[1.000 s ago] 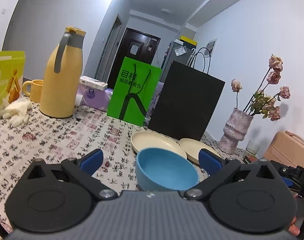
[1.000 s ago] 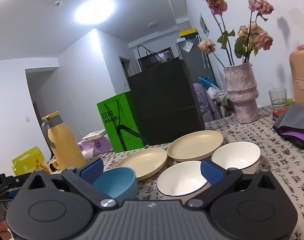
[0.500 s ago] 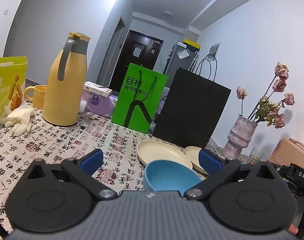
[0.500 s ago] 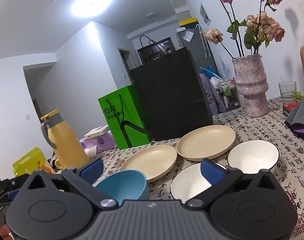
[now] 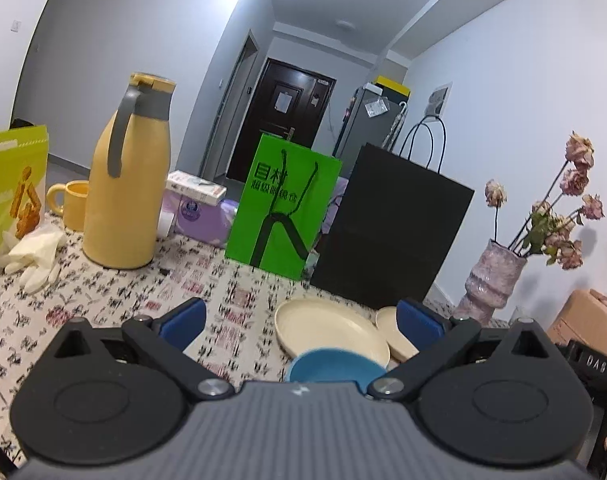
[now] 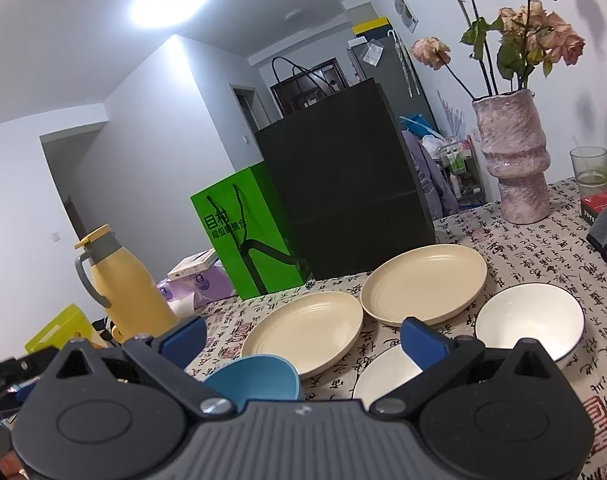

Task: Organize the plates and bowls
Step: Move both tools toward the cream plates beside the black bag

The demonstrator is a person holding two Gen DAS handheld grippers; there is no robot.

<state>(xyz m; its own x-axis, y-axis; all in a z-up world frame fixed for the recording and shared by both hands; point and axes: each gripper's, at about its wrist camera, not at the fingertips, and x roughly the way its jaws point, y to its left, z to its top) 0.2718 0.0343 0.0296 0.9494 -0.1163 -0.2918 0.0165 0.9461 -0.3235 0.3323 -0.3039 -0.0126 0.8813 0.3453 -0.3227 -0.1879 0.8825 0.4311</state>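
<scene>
Yellow flask (image 5: 125, 196) stands far left on my patterned tablecloth (image 5: 103, 292), then the green bag (image 5: 283, 208) and black bag (image 5: 387, 228), vase (image 6: 515, 160) far right. My left gripper (image 5: 299, 320) is spread wide, holding nothing; the blue bowl (image 5: 335, 366) sits on the cloth just in front, between its fingers. Behind the bowl lie two cream plates, near plate (image 6: 303, 332) and far plate (image 6: 423, 282), side by side, edges close. My right gripper (image 6: 301, 338) is also spread, empty, low over the cloth. One white bowl (image 6: 387, 372) sits partly behind its right finger; second white bowl (image 6: 529, 322) just right of it.
</scene>
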